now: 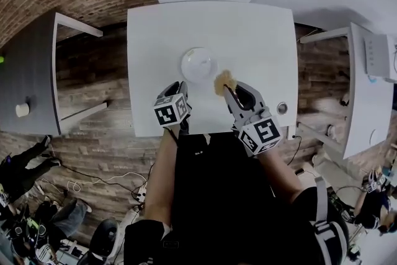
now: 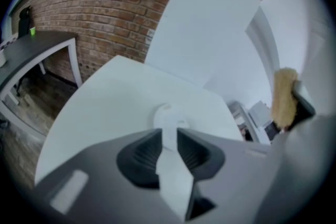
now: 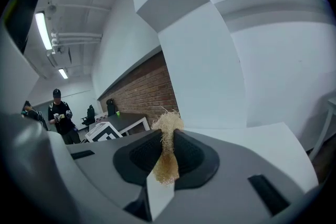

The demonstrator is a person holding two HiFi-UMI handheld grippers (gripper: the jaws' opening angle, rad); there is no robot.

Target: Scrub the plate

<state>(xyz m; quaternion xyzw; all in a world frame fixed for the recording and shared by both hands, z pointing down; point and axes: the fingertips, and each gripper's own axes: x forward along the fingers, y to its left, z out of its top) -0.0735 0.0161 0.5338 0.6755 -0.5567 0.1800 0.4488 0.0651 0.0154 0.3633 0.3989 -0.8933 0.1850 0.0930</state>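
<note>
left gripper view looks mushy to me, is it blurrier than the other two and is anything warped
Left gripper view: soft all over, the plate has no crisp rim. Right gripper view: sharper, scrubber strands in the right hand-held gripper show clearly. Head view: heavy fisheye, the table edges bow; light is even.
</note>
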